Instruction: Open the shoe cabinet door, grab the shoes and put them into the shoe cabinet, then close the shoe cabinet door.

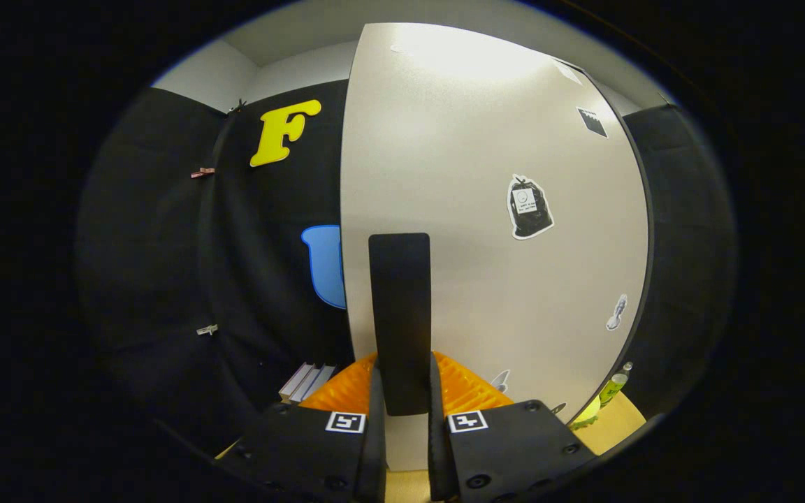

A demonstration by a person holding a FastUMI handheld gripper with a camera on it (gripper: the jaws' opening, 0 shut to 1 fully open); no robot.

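Tongs (402, 436) are closing on the tall black upright handle (400, 321) of the pale grey shoe cabinet door (486, 209), both fingers (377, 419) pressing its lower end from either side. Handle's long axis is running straight up, dead ahead. Door is spreading rightward, so I judge a pull is coming. Orange ribbed mat (343, 391) is lying below.

The claw (402, 409) grips the black handle (400, 314) of the white cabinet door (486, 175).
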